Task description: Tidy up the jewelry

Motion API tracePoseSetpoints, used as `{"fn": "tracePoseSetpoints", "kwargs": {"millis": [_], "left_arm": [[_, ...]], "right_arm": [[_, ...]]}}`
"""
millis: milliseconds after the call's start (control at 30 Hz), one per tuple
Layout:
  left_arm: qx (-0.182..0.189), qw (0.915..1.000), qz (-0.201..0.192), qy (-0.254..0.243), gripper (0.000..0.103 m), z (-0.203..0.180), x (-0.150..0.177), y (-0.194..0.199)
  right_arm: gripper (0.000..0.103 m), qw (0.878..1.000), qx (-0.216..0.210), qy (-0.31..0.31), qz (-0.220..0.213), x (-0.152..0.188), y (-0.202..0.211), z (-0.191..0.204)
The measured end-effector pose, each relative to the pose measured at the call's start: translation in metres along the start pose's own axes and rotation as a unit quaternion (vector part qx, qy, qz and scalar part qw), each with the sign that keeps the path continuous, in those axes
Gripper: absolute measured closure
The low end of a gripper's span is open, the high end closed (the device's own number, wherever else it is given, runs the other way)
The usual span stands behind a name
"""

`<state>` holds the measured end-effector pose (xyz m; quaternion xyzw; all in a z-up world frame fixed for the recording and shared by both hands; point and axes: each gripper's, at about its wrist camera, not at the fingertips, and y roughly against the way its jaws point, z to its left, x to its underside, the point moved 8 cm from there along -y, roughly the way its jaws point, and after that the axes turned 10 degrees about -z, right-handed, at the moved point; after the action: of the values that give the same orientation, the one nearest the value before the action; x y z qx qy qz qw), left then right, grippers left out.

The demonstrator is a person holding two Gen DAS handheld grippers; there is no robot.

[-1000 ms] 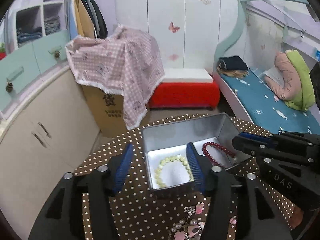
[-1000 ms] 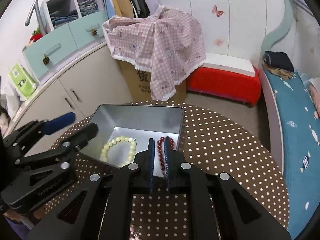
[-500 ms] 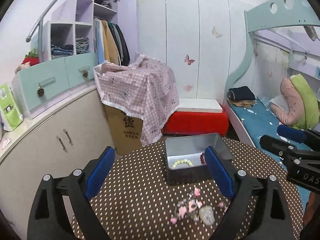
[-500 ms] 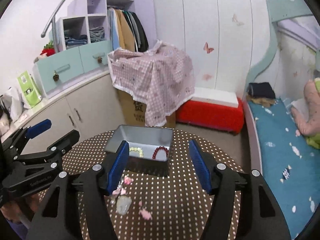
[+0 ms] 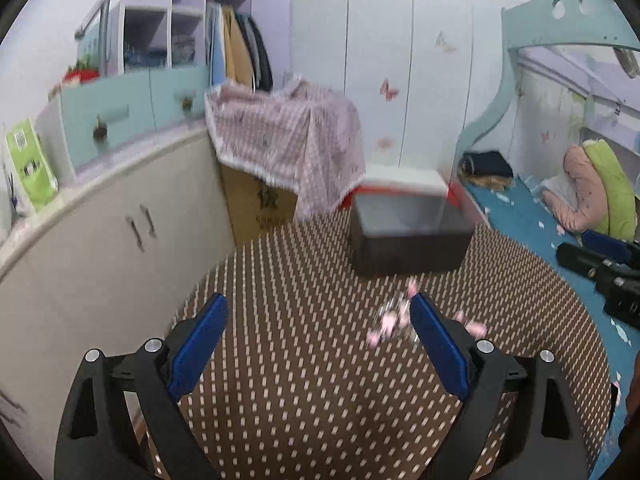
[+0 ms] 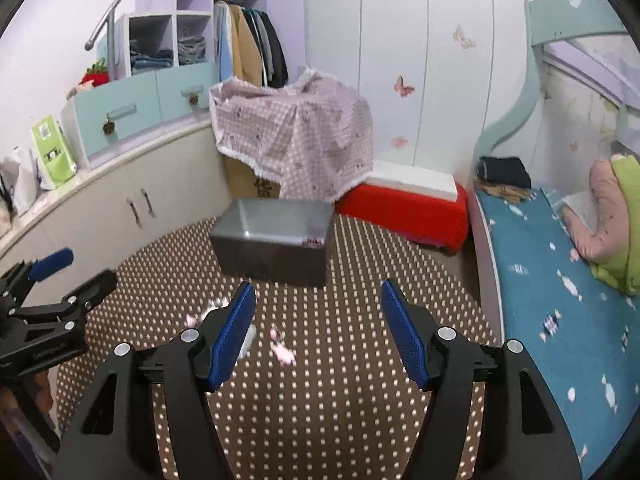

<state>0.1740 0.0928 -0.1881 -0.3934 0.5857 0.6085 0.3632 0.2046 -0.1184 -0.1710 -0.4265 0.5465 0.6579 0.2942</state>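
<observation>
A small heap of pink jewelry (image 5: 390, 322) lies on the brown dotted tablecloth (image 5: 304, 360), low and right of centre in the left wrist view, blurred; its pieces cannot be told apart. Behind it, near the frame's middle, stands a grey metal box (image 6: 276, 236), its inside hidden from this angle. The left gripper (image 5: 318, 344) fills the bottom of its frame, fingers wide apart with nothing between them. The right gripper (image 6: 318, 332) has its jaws opening, nothing between them, the heap just beside its left finger (image 6: 234, 340).
</observation>
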Motion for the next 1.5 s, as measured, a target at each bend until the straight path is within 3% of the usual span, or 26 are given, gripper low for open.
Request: {"fn": "tracePoseSetpoints", "kwargs": {"millis": [200,400,500,700,767,833,933,1200,1433,1467,1500], "left_arm": [[0.029,0.9980,0.055,0.010,0.015,-0.001,0.037,-0.022],[0.060,0.9941,0.090,-0.006,0.017,-0.023,0.051,-0.051],[0.076,0.9906,0.113,-0.011,0.033,-0.030,0.059,-0.068],[0.098,0.9866,0.130,-0.007,0.046,-0.036,0.058,-0.086],[0.100,0.9853,0.138,-0.015,0.055,-0.037,0.059,-0.092],[0.102,0.9850,0.137,-0.024,0.075,-0.039,0.058,-0.093],[0.117,0.9830,0.137,-0.036,0.093,-0.043,0.059,-0.092],[0.140,0.9814,0.132,-0.006,0.103,-0.034,0.056,-0.078],[0.142,0.9832,0.115,-0.001,0.103,-0.023,0.052,-0.064],[0.147,0.9833,0.107,-0.001,0.102,-0.023,0.051,-0.063],[0.148,0.9832,0.107,-0.005,0.091,-0.024,0.051,-0.063]], "right_arm": [[0.039,0.999,-0.001,0.001,0.039,0.032,-0.023,0.001],[0.039,0.997,-0.004,-0.001,0.077,0.057,-0.046,0.002],[0.039,0.996,-0.003,-0.004,0.087,0.065,-0.054,0.000],[0.039,0.995,-0.004,-0.011,0.095,0.071,-0.067,-0.005],[0.039,0.995,-0.005,-0.012,0.098,0.072,-0.069,-0.006],[0.039,0.995,-0.005,-0.014,0.099,0.074,-0.072,-0.007],[0.039,0.995,-0.006,-0.017,0.102,0.075,-0.076,-0.008],[0.039,0.993,-0.017,-0.011,0.119,0.083,-0.087,-0.001],[0.039,0.992,-0.029,-0.002,0.120,0.082,-0.089,0.009],[0.039,0.992,-0.029,-0.001,0.122,0.083,-0.090,0.009],[0.039,0.992,-0.030,-0.002,0.124,0.085,-0.090,0.010]]}}
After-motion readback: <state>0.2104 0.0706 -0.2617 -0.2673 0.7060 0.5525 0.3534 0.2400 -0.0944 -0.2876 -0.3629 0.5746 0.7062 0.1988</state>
